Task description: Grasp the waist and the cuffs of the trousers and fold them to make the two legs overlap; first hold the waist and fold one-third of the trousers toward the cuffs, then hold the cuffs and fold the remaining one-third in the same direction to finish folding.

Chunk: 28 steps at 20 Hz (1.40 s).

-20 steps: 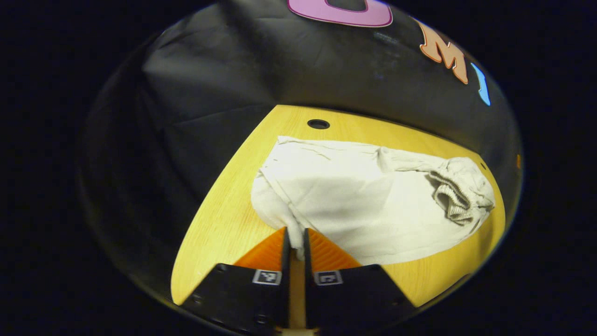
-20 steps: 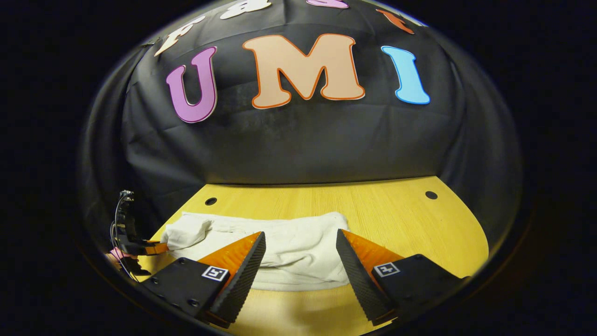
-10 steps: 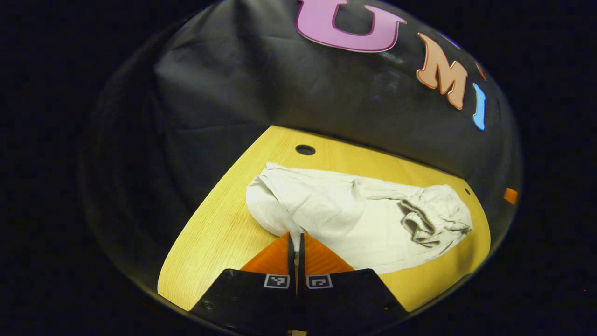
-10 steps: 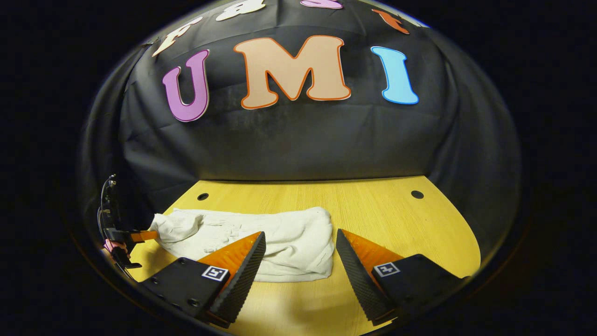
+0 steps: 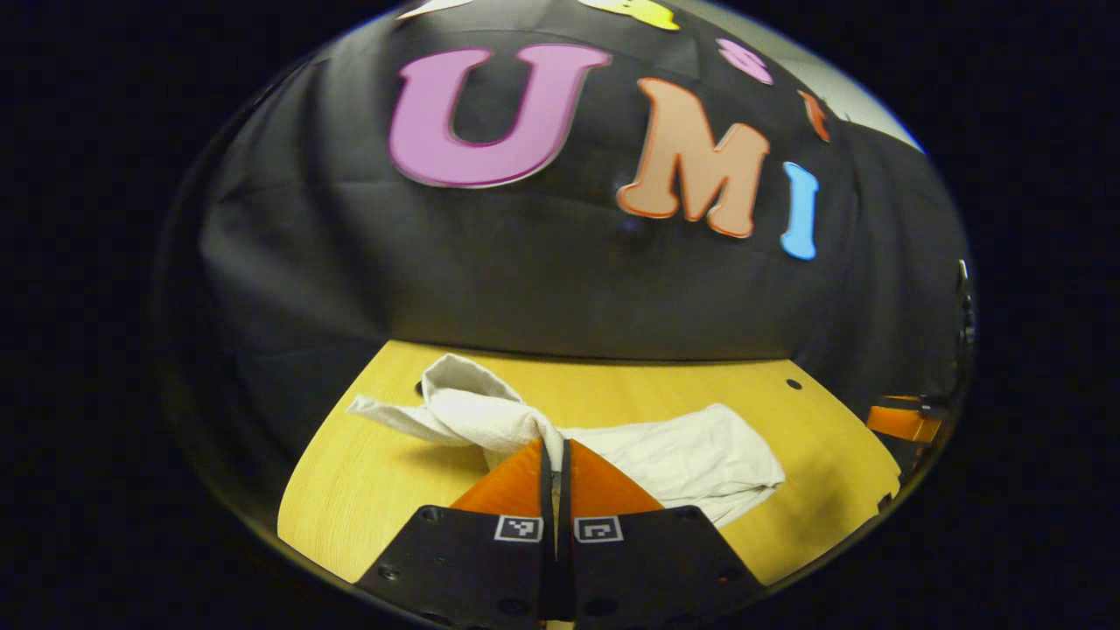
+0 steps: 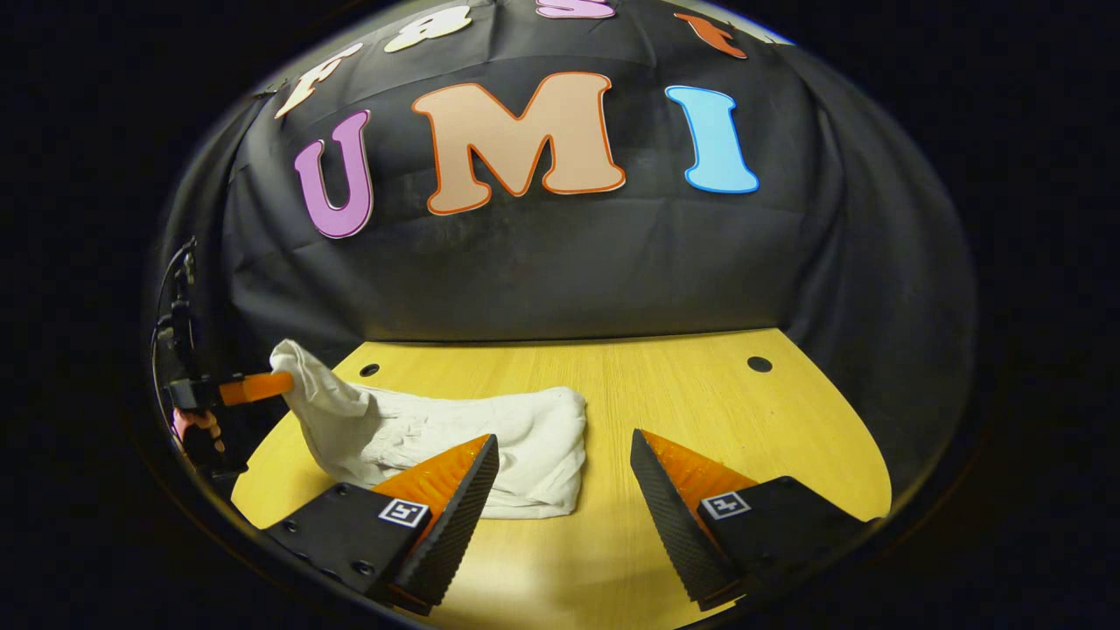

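Note:
The white trousers [image 5: 674, 455] lie partly folded across the yellow wooden table [image 5: 367, 481]. My left gripper [image 5: 553, 451] is shut on one end of them, and that end rises off the table in a bunched peak. In the right gripper view the trousers [image 6: 455, 433] stretch from the raised end at the left to a folded edge near the middle. The left gripper [image 6: 262, 386] shows there at the far left, held by a hand, with the cloth hanging from it. My right gripper [image 6: 560, 455] hovers open over the table, the folded edge of the trousers between and just beyond its fingers.
Black cloth walls close the booth behind and beside the table. Small round holes [image 6: 759, 363] sit near the table's far corners. Bare tabletop [image 6: 744, 420] stretches to the right of the trousers. The right gripper [image 5: 906, 420] shows at the right edge of the left gripper view.
My left gripper has lifted its end of the trousers up off the table and tilted toward level. The right gripper has drifted slightly right, still open.

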Each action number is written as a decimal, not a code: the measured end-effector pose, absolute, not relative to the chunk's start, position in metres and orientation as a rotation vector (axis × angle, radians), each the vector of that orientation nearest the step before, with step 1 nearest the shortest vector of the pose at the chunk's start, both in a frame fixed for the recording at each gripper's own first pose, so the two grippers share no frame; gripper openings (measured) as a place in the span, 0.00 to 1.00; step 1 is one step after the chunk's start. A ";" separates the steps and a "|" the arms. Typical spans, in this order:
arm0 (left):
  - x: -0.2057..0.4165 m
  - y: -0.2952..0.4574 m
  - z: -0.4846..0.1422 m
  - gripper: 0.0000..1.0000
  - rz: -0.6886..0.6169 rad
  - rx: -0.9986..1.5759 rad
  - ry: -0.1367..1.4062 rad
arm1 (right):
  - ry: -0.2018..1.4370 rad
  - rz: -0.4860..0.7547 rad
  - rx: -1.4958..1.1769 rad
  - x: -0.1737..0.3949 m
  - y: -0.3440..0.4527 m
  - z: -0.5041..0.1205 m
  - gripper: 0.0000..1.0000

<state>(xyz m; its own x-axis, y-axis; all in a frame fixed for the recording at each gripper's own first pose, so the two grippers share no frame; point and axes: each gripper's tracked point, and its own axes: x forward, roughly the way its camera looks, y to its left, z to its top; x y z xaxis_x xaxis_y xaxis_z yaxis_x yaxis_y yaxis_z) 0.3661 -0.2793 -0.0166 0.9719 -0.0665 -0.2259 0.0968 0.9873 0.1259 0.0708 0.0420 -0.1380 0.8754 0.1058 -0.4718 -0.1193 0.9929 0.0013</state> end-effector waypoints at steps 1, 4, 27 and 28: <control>0.370 -0.308 -0.016 0.00 -0.129 0.167 0.220 | 0.496 0.120 -0.026 0.069 0.034 -0.139 0.94; 0.382 -0.389 -0.029 0.00 -0.257 0.251 0.257 | 0.497 0.124 -0.013 0.066 0.014 -0.134 0.97; 0.405 -0.471 -0.137 0.96 -0.311 0.188 0.455 | 0.517 0.080 0.020 0.048 -0.073 -0.131 0.97; 0.400 -0.467 -0.129 0.96 -0.297 0.183 0.432 | 0.510 0.086 0.024 0.047 -0.069 -0.129 0.97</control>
